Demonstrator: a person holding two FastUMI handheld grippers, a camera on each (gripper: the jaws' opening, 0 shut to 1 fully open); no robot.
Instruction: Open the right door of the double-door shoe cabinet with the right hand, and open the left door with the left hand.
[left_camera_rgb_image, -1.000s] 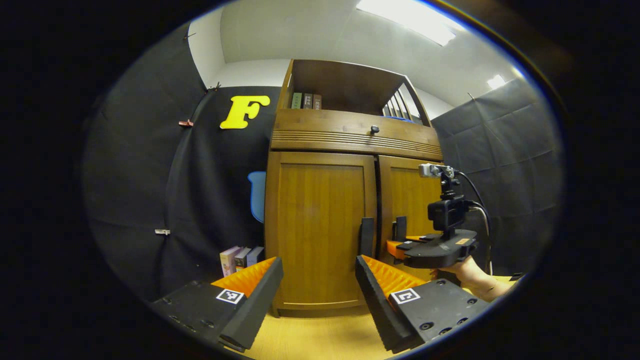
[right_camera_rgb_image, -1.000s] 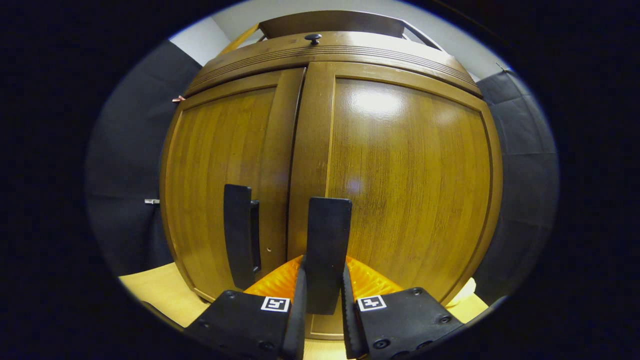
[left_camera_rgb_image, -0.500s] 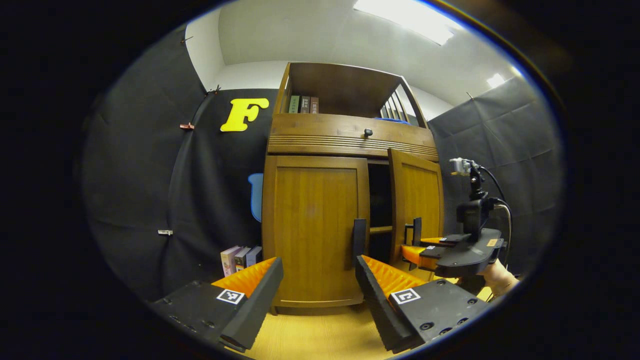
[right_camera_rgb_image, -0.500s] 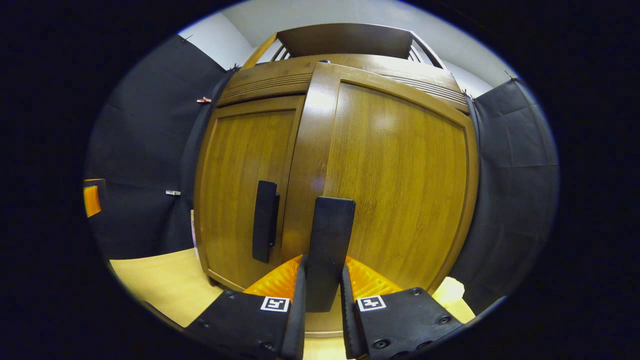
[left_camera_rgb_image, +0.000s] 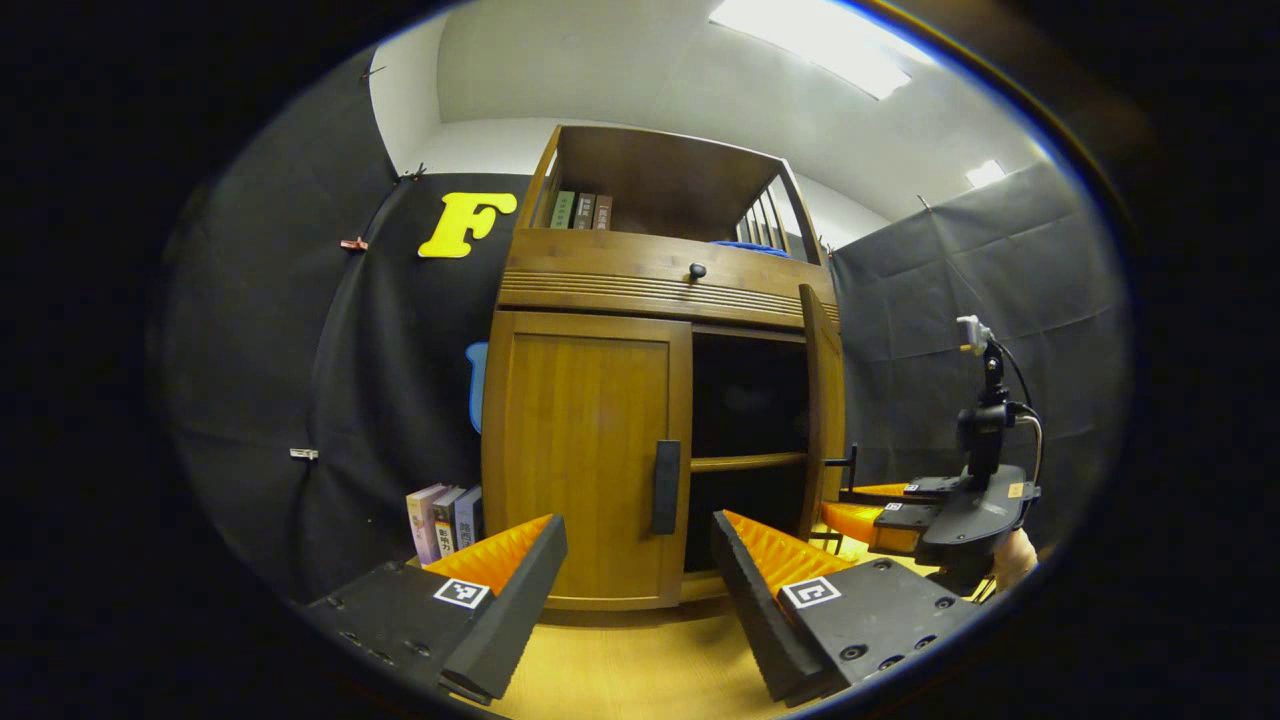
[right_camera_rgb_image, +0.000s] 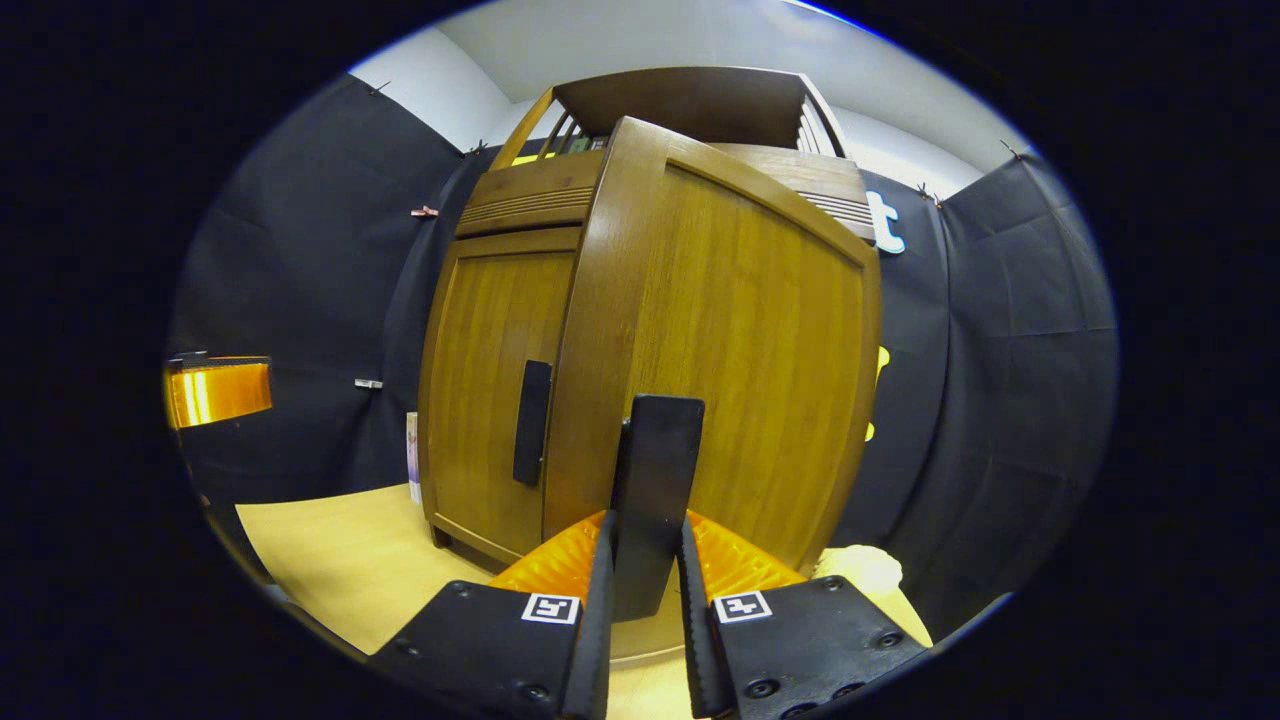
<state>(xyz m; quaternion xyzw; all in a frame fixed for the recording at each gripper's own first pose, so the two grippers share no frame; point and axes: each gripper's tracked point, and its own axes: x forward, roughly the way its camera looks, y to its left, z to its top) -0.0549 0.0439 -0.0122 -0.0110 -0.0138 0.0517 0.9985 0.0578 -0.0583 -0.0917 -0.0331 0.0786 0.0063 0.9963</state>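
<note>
Done: right door (left_camera_rgb_image: 822, 400) of the shoe cabinet (left_camera_rgb_image: 600, 270) swung wide, shelf exposed.
Left to do: left door (left_camera_rgb_image: 585, 460) shut, its handle (left_camera_rgb_image: 666, 487) untouched.
Right gripper (right_camera_rgb_image: 645, 560): my fingers clamp the right door's handle (right_camera_rgb_image: 655, 480), low, level.
Left gripper (left_camera_rgb_image: 635, 560): jaws spread, empty, aimed at the left door, near its handle.

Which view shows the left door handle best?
Left gripper view: left door handle faces the camera, unobstructed, between the open left tongs. Right gripper view shows it obliquely, beside the swung-out right door.
</note>
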